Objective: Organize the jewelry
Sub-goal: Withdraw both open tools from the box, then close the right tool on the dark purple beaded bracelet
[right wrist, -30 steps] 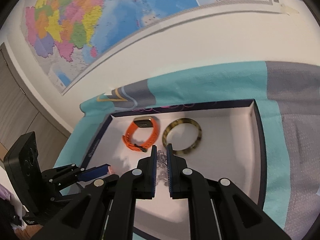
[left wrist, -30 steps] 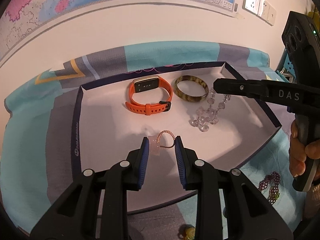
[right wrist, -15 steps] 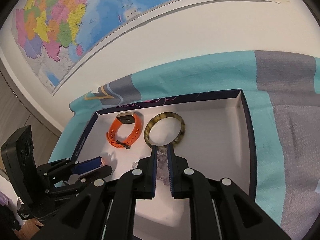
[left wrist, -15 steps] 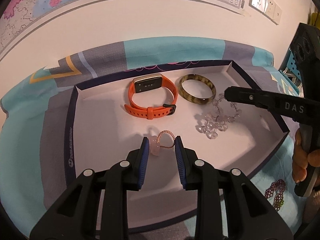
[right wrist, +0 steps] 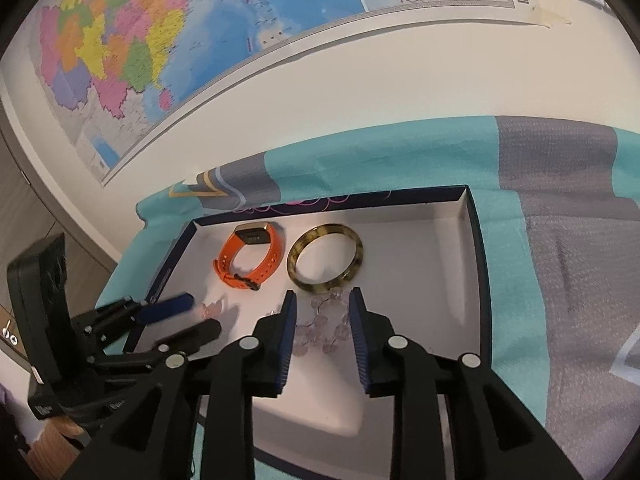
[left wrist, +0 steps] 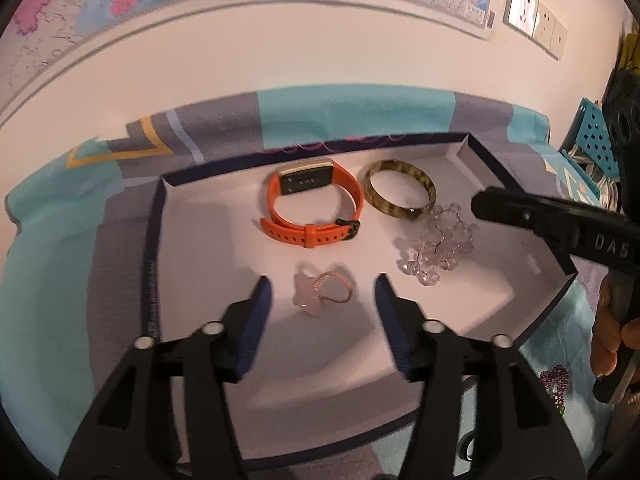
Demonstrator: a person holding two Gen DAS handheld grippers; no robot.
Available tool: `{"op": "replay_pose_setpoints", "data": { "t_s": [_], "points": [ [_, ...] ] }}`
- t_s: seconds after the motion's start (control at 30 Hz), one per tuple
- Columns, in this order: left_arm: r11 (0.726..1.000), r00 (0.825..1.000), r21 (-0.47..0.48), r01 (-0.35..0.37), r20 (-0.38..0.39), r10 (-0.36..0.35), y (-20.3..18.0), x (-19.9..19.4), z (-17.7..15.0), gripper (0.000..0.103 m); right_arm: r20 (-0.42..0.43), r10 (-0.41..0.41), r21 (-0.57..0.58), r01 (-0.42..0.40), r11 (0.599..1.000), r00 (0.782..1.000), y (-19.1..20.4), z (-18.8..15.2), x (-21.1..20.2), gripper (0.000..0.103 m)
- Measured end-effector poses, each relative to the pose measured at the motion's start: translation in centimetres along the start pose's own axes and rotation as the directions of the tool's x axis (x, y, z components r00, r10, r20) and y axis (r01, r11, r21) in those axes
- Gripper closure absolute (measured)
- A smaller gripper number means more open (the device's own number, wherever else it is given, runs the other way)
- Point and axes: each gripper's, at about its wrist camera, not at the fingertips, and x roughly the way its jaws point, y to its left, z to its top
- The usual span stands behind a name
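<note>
Left gripper (left wrist: 323,292): jaws have just been opening and stand wide, pads clear of the pink ring (left wrist: 323,294), which lies flat on the tray (left wrist: 200,216) floor between them, charm end toward the left pad. Right gripper (right wrist: 323,312): jaws have just been opening to a narrow gap, straddling the crystal bracelet (right wrist: 323,330) without pressing it. Beyond the ring lies the orange watch (left wrist: 316,210), long axis running left-right, face toward the tray's far wall; the tortoiseshell bangle (left wrist: 400,190) lies flat just right of it, touching the crystal bracelet.
</note>
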Motion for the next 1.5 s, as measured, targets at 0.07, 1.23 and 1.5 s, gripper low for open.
{"op": "replay_pose_setpoints", "data": {
  "t_s": [0.07,1.23,1.5],
  "points": [
    [1.0,1.0,-0.015,0.006,0.009,-0.006,0.3,-0.6,-0.1,0.044,-0.004,0.004,-0.001,-0.004,1.0,1.0,0.0,-0.3,-0.2,0.071],
    [0.998,0.999,0.059,0.022,0.049,-0.025,-1.9,-8.7,-11.6,0.032,-0.089,0.015,-0.103,-0.024,0.994,0.996,0.3,-11.7,-7.7,0.057],
    [0.998,0.998,0.059,0.037,0.039,-0.04,-2.2,-8.6,-12.0,0.032,-0.114,0.013,-0.147,-0.03,0.989,0.993,1.4,-12.2,-7.0,0.073]
  ]
}}
